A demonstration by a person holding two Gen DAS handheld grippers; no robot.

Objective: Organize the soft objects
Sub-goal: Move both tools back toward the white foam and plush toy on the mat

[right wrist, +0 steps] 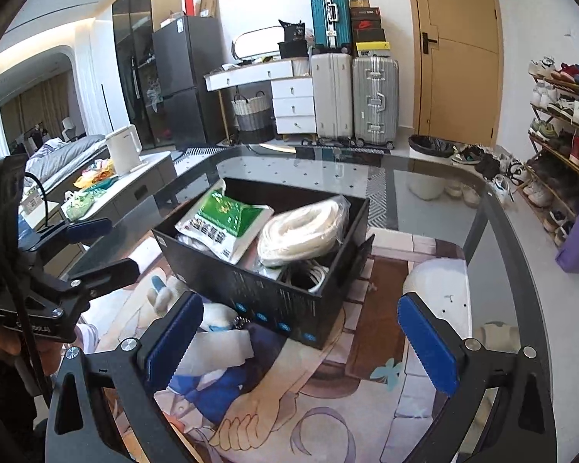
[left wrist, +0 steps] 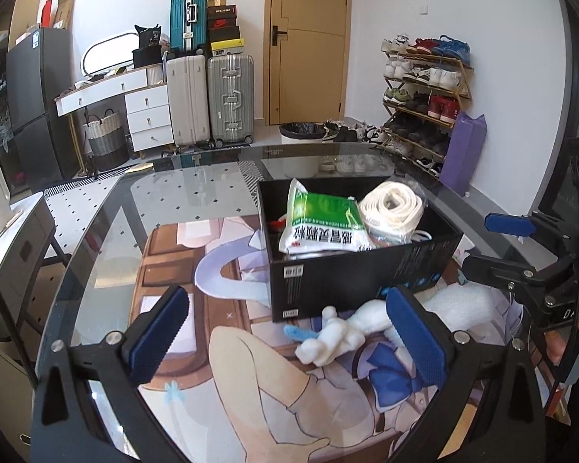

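Plush (left wrist: pixel 347 332) is seen lying on the mat (left wrist: pixel 197 254) just near of the box (left wrist: pixel 351 274) — long axis left to right — between the wide-open fingers of the left gripper (left wrist: pixel 289 332), the right gripper (right wrist: pixel 301 343) also wide, empty, beside it.

A black open-topped box (left wrist: pixel 351 281) sits right of centre in the left wrist view and at centre in the right wrist view (right wrist: pixel 266 293). Inside it, a green-and-white soft packet (left wrist: pixel 322 220) leans against the left part, tilted with its printed lower edge toward the near wall (right wrist: pixel 227 223). Just beside it, on the right, lies a coiled white band in clear wrap (left wrist: pixel 391 204), its coil facing upward (right wrist: pixel 303 231). Below the box, low in the frame, a white plush toy (left wrist: pixel 343 333) with a small blue piece lies flat on the printed mat, close to the box's near wall.
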